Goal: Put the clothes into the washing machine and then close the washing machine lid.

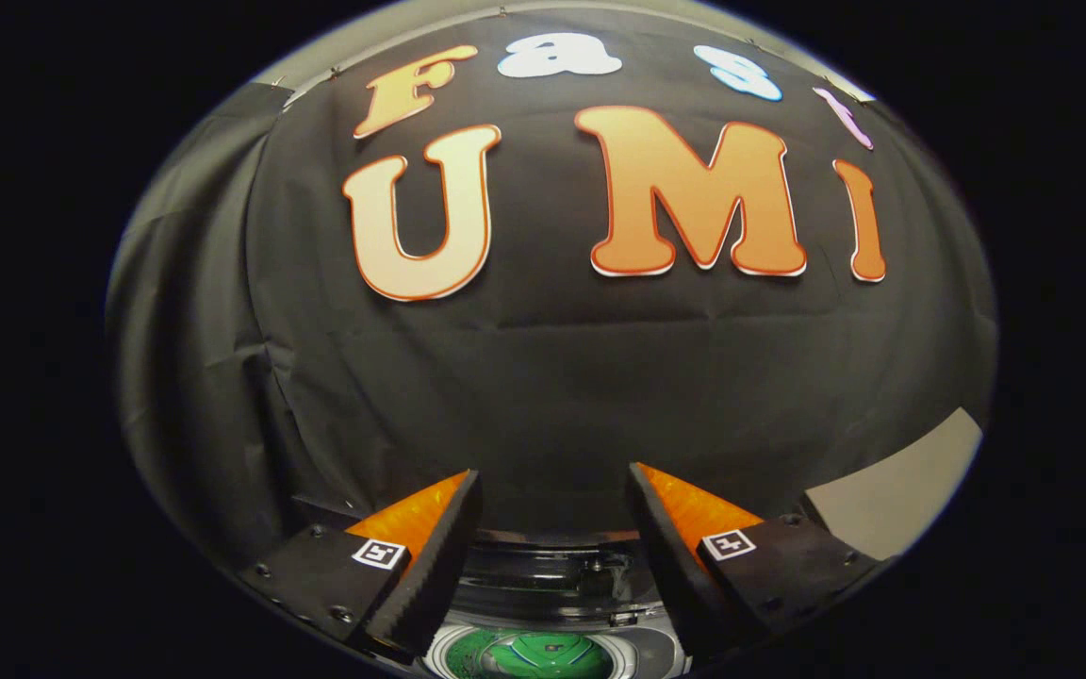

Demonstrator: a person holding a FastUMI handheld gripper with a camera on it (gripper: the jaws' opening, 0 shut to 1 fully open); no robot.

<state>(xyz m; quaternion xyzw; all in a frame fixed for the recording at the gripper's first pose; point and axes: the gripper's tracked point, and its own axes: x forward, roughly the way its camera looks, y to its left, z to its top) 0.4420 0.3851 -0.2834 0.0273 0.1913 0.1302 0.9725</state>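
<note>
My gripper is open, its two fingers spread wide with nothing between them. It is raised and looks at the booth's black cloth wall. Low between the fingers I see the top of the washing machine, with a dark glossy lid part and a pale rim. Under that, something green shows inside the drum opening; I cannot tell whether it is clothing or part of the drum.
The black cloth wall stands just behind the machine. A pale grey surface shows beyond the right finger, at the wall's lower edge.
</note>
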